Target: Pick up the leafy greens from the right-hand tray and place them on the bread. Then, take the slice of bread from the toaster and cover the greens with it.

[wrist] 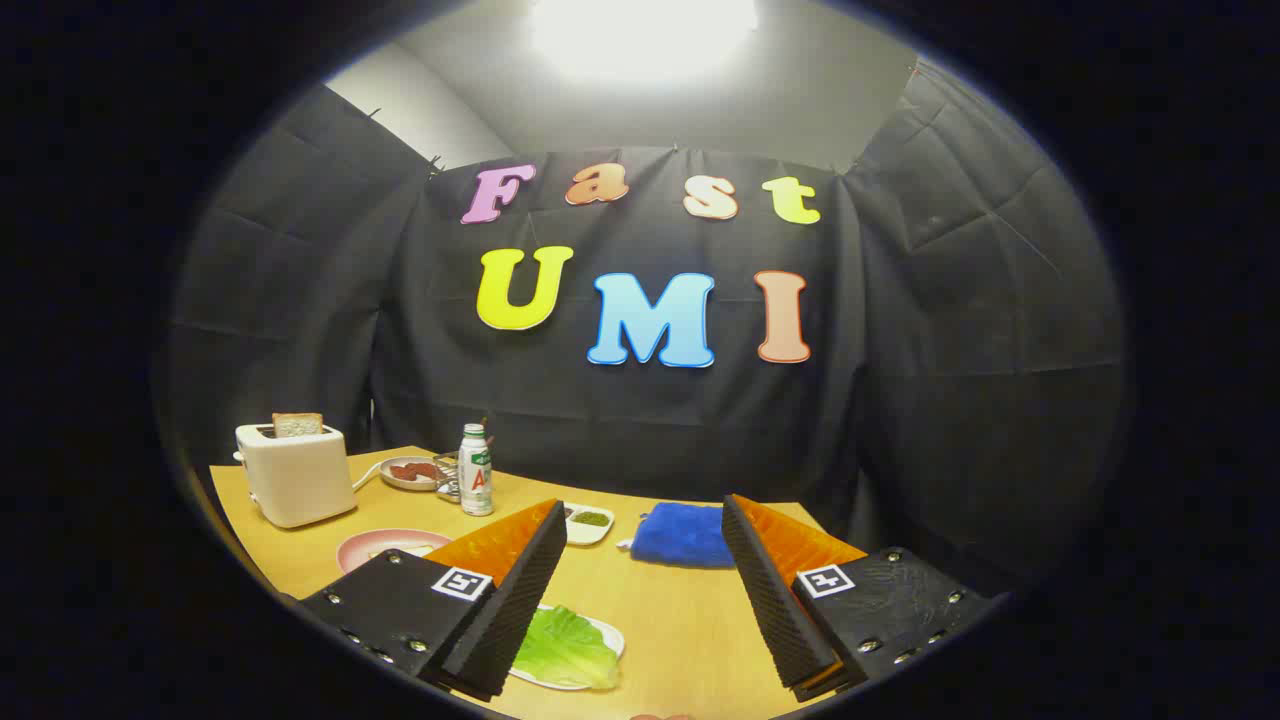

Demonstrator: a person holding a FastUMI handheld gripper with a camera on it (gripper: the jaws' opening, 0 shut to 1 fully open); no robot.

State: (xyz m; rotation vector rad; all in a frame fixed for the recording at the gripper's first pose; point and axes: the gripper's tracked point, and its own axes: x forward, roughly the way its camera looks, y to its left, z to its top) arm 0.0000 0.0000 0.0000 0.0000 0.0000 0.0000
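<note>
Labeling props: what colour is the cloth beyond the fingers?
Blue cloth; gripper view shows it best.

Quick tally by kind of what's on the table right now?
Toasters: 1, toaster
Bread slices: 1, bread in its slot
Bottles: 1, bottle
Dishes: 4, red-food plate, pink plate, small dish, greens tray
Cloths: 1, blue cloth
Total: 8
Gripper open.

Green leafy greens [562, 648], cream toaster [297, 473], blue cloth [685, 535], pink plate [385, 548].
</note>
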